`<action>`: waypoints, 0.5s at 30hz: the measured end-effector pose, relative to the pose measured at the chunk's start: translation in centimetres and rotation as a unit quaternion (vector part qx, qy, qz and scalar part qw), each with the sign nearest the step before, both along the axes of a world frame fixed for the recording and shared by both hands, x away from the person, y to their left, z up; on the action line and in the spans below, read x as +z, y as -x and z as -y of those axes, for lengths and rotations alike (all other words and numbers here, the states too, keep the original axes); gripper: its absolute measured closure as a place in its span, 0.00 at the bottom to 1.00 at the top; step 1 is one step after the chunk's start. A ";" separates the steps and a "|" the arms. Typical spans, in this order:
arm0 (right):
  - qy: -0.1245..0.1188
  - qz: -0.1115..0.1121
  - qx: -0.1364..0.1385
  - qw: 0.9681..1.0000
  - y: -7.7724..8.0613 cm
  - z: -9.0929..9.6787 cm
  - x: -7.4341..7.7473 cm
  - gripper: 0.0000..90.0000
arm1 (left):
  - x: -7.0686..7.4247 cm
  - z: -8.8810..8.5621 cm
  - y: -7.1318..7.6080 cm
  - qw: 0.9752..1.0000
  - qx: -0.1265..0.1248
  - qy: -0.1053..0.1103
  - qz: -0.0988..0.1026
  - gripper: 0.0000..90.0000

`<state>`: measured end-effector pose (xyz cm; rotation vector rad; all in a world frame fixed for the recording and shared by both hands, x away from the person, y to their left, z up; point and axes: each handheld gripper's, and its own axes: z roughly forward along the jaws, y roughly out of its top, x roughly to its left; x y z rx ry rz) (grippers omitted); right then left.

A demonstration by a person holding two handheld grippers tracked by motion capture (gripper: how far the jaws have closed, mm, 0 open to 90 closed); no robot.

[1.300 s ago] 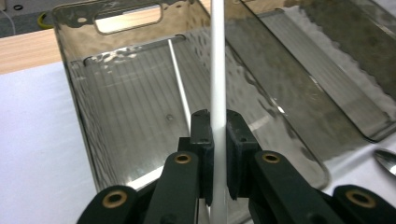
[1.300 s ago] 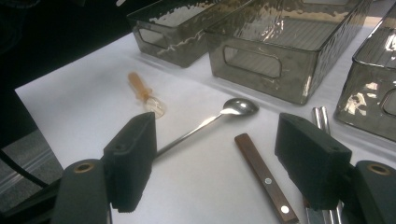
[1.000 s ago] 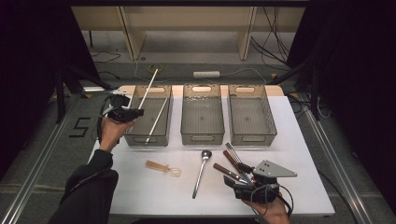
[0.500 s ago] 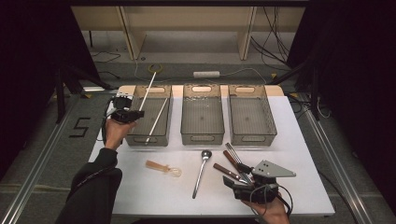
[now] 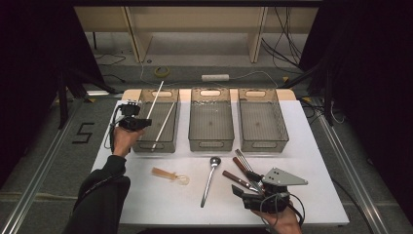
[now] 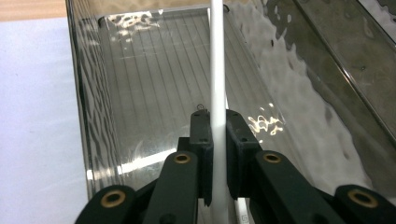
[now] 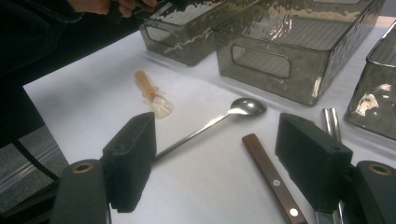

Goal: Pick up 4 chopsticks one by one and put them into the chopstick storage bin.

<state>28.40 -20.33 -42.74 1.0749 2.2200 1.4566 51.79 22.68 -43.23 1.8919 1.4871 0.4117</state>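
Note:
My left gripper [image 5: 138, 122] is shut on a thin white stick [image 5: 155, 97], which slants up and away over the left smoky bin [image 5: 168, 146]. In the left gripper view the jaws pinch the stick [image 6: 217, 84] above the bin's ribbed floor [image 6: 154, 93]. A second white stick [image 5: 165, 122] lies inside that bin. My right gripper [image 5: 246, 187] rests open at the table's front right. Its jaws [image 7: 229, 154] stand wide with nothing in them, over a metal spoon [image 7: 243, 108] and a wood-handled knife [image 7: 271, 175].
A middle bin [image 5: 210, 145] and a right bin [image 5: 263, 145] stand beside the left one. On the white table [image 5: 311, 161] lie the metal spoon [image 5: 209, 178], an orange-handled plastic spoon [image 5: 168, 174] and a cluster of knives [image 5: 241, 175].
The left hand has sunk a little and shifted slightly right toward the left bin, the white stick still in its jaws. The right gripper has stayed where it was.

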 end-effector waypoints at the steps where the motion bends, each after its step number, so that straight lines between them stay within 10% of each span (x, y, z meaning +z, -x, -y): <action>1: 0.001 -0.001 0.000 1.000 0.0 0.0 0.0 0.34 | 0.0 0.0 0.0 1.000 -0.001 -0.003 0.001 0.91; 15: -0.002 -0.002 -0.005 1.000 0.0 0.2 0.0 0.34 | 2.2 1.1 4.2 0.999 -0.037 0.003 0.011 0.49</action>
